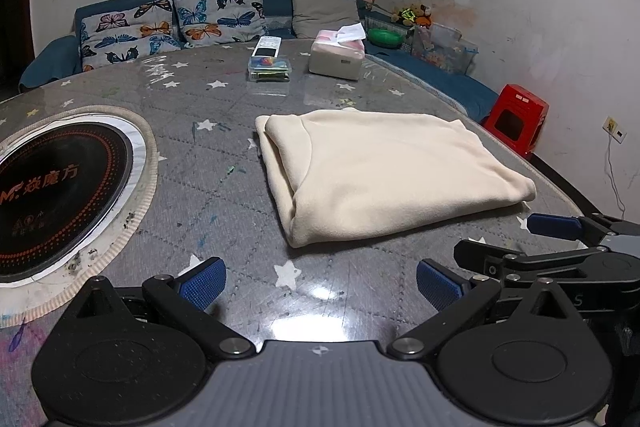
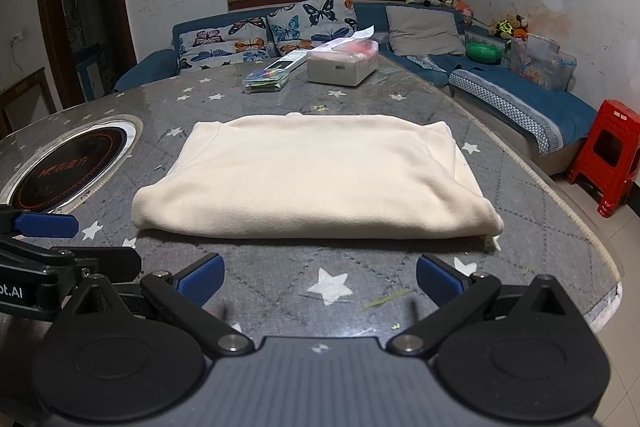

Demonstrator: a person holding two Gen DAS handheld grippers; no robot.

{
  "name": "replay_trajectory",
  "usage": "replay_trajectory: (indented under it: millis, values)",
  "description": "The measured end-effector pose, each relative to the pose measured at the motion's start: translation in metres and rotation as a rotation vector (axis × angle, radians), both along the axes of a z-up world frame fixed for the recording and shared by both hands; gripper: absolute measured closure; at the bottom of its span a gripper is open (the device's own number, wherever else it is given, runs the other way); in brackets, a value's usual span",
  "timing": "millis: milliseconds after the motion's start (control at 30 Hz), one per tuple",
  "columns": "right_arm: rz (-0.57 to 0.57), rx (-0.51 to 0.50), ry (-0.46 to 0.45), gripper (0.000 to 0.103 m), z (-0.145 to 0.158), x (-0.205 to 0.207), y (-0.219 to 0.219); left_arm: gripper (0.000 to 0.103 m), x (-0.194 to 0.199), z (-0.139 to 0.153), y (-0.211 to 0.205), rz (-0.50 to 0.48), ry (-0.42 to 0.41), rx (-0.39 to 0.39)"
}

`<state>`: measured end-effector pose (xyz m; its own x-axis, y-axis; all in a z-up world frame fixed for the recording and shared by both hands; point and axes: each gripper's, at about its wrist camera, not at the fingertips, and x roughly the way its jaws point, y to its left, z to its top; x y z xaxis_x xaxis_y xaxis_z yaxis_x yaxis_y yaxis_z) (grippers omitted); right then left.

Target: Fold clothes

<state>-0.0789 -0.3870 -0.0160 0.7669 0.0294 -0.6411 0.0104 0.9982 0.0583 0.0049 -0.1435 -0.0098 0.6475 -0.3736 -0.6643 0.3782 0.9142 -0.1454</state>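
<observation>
left gripper (image 1: pixel 320 283): blue-padded fingers spread wide, empty, low over the table's near edge; also seen at the left border of the right wrist view
right gripper (image 2: pixel 319 279): fingers spread wide, nothing between them, just short of the garment's near fold; shows at the right border of the left wrist view
table (image 2: pixel 280 291): round, grey quilted cover with white stars under a glossy clear sheet
garment (image 2: pixel 312 183): cream fleece, folded into a flat rectangle, lying on the table straight ahead of the right gripper, ahead and right of the left one; no gripper touches it
cooktop (image 1: pixel 52 187): black round induction plate set into the table, left of the garment, apart from it
tissue box (image 1: pixel 338 57): far side of table, tissue sticking up
clear case (image 1: pixel 270 69): left of the tissue box, remote lying on top
sofa (image 2: pixel 520 87): blue, behind the table, butterfly cushions
red stool (image 2: pixel 608 155): on the floor, right of the table
</observation>
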Motion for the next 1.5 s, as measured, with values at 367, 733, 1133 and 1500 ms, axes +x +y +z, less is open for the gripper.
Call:
replay_trajectory:
  millis: [367, 733, 1133, 1500]
  values:
    - [0.001, 0.000, -0.005, 0.000, 0.0010, 0.0009, 0.0007, 0.000, 0.0010, 0.0021, -0.0009, -0.003, -0.004, -0.001]
    - [0.007, 0.001, -0.006, 0.000, 0.0015, 0.0020, 0.0025, 0.000, 0.0012, 0.0025, -0.0013, -0.002, -0.006, 0.001]
    - [0.018, -0.004, -0.004, 0.000, 0.0023, 0.0036, 0.0063, 0.000, 0.0037, 0.0031, -0.0004, -0.002, -0.005, 0.001]
    - [0.023, -0.007, -0.004, 0.000, 0.0027, 0.0075, 0.0087, 0.000, 0.0074, 0.0032, 0.0000, 0.002, -0.004, 0.000]
